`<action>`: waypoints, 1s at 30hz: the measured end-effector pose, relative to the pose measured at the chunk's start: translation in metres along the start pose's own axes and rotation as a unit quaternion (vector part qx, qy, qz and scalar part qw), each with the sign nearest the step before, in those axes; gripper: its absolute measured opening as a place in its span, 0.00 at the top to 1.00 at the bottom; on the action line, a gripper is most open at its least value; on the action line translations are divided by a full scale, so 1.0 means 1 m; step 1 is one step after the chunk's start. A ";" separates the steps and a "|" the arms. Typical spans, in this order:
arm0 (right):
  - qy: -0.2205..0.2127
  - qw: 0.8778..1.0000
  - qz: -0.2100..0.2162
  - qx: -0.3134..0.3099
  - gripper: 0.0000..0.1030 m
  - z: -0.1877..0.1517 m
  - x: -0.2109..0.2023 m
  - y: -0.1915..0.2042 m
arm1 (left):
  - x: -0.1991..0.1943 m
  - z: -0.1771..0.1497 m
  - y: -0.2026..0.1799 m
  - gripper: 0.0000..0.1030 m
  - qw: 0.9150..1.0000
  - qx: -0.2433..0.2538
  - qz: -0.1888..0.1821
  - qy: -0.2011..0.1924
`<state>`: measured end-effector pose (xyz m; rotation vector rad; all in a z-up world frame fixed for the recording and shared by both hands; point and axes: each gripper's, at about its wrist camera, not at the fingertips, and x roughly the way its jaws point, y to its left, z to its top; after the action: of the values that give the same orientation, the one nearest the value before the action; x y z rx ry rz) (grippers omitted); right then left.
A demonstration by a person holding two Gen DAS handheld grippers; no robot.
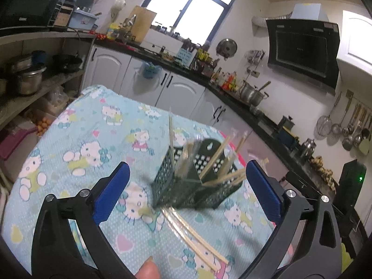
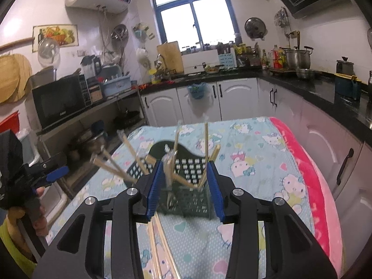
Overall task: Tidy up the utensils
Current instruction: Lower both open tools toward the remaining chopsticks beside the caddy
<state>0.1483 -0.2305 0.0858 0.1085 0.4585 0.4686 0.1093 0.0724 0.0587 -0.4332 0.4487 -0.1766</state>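
Observation:
A dark green mesh utensil basket stands on the cartoon-cat tablecloth, with several wrapped wooden chopsticks leaning out of it. More wrapped chopsticks lie flat on the cloth in front of it. My left gripper is open wide, short of the basket, with nothing between its pads. In the right wrist view the basket sits just beyond my right gripper, whose jaws stand partly apart and press on nothing. A wrapped utensil stands close to its left pad. Loose chopsticks lie below it.
A pink blanket edge runs along the table's right side. White cabinets under a black counter with pots and bottles wrap the back and right. A shelf with a microwave stands at the left. A hand grips the left tool.

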 end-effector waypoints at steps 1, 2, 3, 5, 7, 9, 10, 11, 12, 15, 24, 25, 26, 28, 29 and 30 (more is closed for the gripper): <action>0.003 1.000 0.000 -0.001 0.59 -0.003 0.000 0.001 | 0.001 -0.003 0.000 0.10 1.000 0.003 0.002 0.006; 0.007 1.000 0.000 -0.001 0.59 -0.007 0.000 0.002 | 0.001 -0.006 -0.001 0.10 1.000 0.006 0.005 0.008; 0.011 1.000 0.001 -0.002 0.59 -0.010 0.000 0.002 | 0.001 -0.009 -0.001 0.10 1.000 0.008 0.007 0.011; 0.018 1.000 0.001 -0.004 0.58 -0.015 0.000 0.003 | 0.001 -0.014 -0.001 0.10 1.000 0.007 0.008 0.018; 0.026 1.000 0.002 -0.006 0.58 -0.020 0.002 0.004 | 0.002 -0.019 -0.001 0.10 1.000 0.010 0.011 0.026; 0.034 0.999 0.003 -0.008 0.57 -0.025 0.003 0.005 | 0.002 -0.023 -0.001 0.10 0.999 0.014 0.012 0.034; 0.037 0.999 0.004 -0.010 0.57 -0.027 0.003 0.005 | 0.003 -0.026 -0.001 0.10 0.999 0.016 0.013 0.038; 0.041 0.999 0.004 -0.010 0.57 -0.030 0.004 0.005 | 0.003 -0.028 -0.001 0.10 0.999 0.017 0.014 0.040; 0.044 0.999 0.005 -0.011 0.57 -0.032 0.004 0.006 | 0.004 -0.030 -0.001 0.10 0.999 0.017 0.014 0.044; 0.056 0.998 0.006 -0.017 0.57 -0.040 0.005 0.007 | 0.006 -0.037 -0.001 0.10 0.998 0.016 0.012 0.056; 0.086 0.996 0.011 -0.030 0.57 -0.059 0.007 0.010 | 0.011 -0.052 -0.007 0.10 0.996 0.023 0.009 0.081; 0.089 0.995 0.012 -0.032 0.57 -0.060 0.007 0.011 | 0.011 -0.054 -0.008 0.10 0.996 0.023 0.010 0.083; 0.092 0.995 0.012 -0.034 0.57 -0.063 0.007 0.011 | 0.012 -0.056 -0.008 0.10 0.996 0.023 0.009 0.087; 0.099 0.994 0.013 -0.038 0.57 -0.066 0.007 0.012 | 0.013 -0.059 -0.008 0.10 0.995 0.023 0.010 0.093; 0.103 0.994 0.013 -0.040 0.57 -0.069 0.007 0.012 | 0.013 -0.062 -0.009 0.10 0.995 0.023 0.009 0.096; 0.106 0.993 0.013 -0.042 0.57 -0.072 0.008 0.012 | 0.014 -0.063 -0.009 0.10 0.995 0.023 0.009 0.098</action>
<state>0.1169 -0.2162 0.0211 -0.0170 0.6455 0.5276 0.0924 0.0382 0.0064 -0.3676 0.6407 -0.2124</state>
